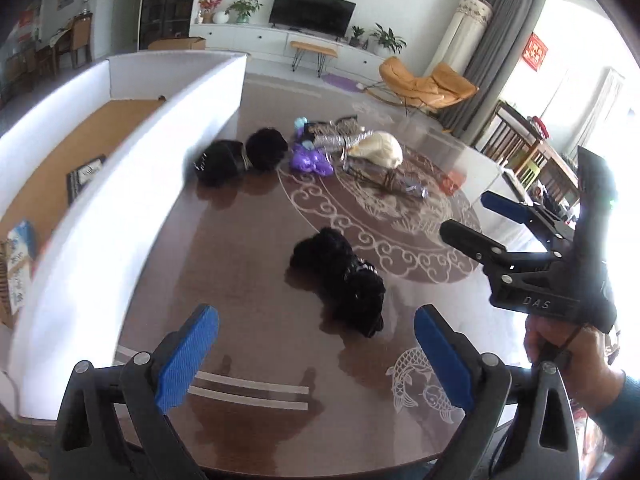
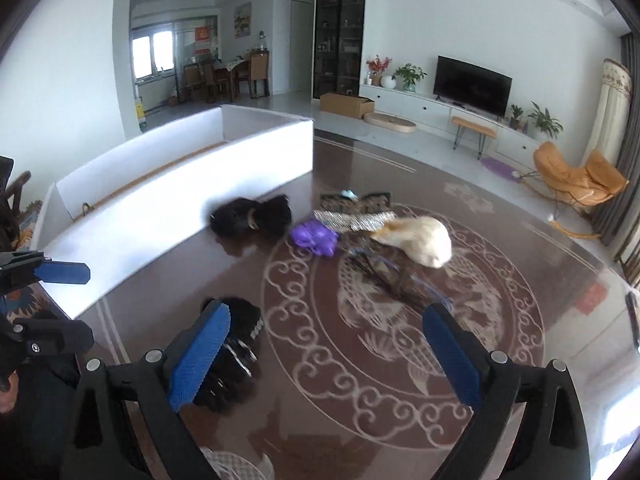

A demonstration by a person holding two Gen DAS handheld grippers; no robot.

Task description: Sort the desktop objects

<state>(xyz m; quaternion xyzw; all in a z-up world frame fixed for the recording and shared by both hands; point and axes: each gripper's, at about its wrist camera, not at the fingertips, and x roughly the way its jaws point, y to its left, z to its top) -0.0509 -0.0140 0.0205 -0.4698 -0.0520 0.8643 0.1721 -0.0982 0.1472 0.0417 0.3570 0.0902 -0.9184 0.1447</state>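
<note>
A black fluffy item [image 1: 340, 276] lies on the glossy brown table [image 1: 248, 240] just ahead of my left gripper [image 1: 316, 356], which is open and empty. It also shows in the right wrist view [image 2: 236, 344], partly behind my left finger there. My right gripper [image 2: 326, 354] is open and empty; it shows in the left wrist view [image 1: 472, 216] at the right. Farther off lie another black fluffy item [image 1: 240, 156] [image 2: 252, 220], a purple item [image 1: 310, 162] [image 2: 314, 236], a cream item [image 1: 380, 150] [image 2: 420, 240] and silver and dark pieces [image 1: 336, 140].
A white-walled box [image 1: 120, 184] [image 2: 180, 196] with a brown floor stands along the table's left side and holds a few flat items [image 1: 84, 176]. A thin dark tangle [image 2: 392, 280] lies near the table's middle. The living room lies beyond.
</note>
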